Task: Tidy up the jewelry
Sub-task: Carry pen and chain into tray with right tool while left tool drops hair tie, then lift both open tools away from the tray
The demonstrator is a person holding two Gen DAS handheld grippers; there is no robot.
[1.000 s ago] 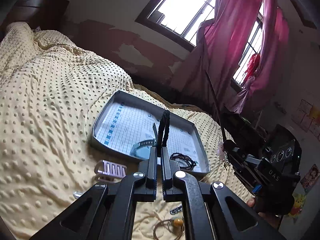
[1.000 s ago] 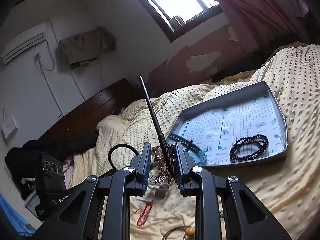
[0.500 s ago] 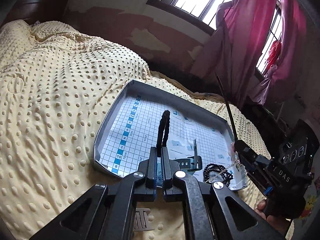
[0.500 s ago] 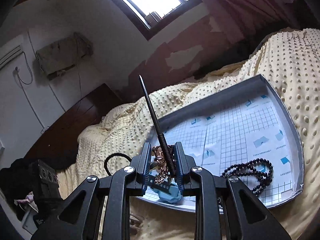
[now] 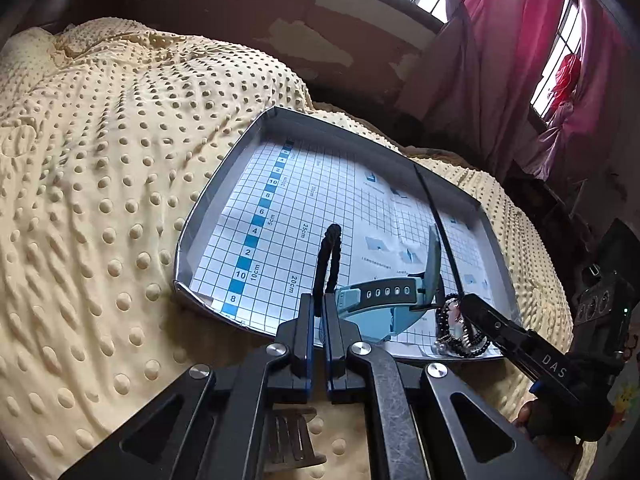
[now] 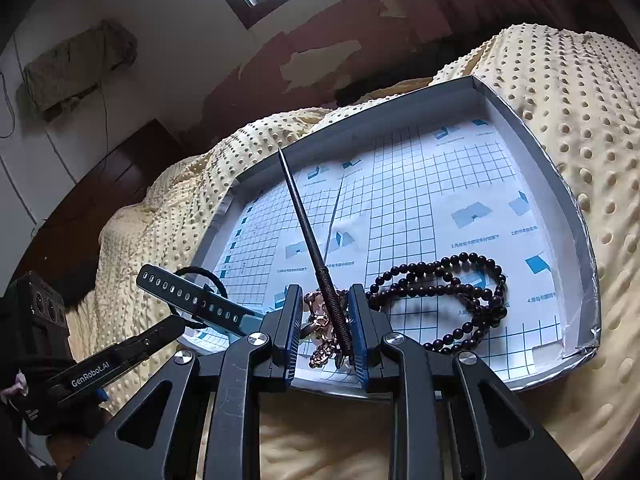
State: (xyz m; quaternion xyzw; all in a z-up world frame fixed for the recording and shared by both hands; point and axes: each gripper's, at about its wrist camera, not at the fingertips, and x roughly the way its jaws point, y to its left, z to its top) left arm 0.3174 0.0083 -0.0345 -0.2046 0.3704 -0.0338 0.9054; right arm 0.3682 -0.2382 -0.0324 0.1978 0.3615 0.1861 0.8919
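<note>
My left gripper (image 5: 320, 312) is pinched nearly closed on a black braided cord loop (image 5: 330, 258), which stands up toward twelve o'clock over the tray's near edge. My right gripper (image 6: 325, 326) is clamped on a dark hair stick (image 6: 310, 248), thin point leaning to eleven o'clock, coiled wire round its lower shaft. Against it sits a rose-gold ornament (image 6: 320, 320); its shape is too tangled to read, and I can't tell whether the pads press it too. Just at three o'clock of my right fingers, a dark beaded bracelet (image 6: 448, 300) lies looped on the grid paper. At nine o'clock, a watch (image 6: 200, 298) with a perforated strap and pale blue body rests in the tray's near corner, its face hidden behind my finger. The grey tray (image 6: 560, 184) sits on a yellow dotted blanket (image 5: 100, 200). Below my left fingers something slatted (image 5: 288, 436) is mostly hidden.
</note>
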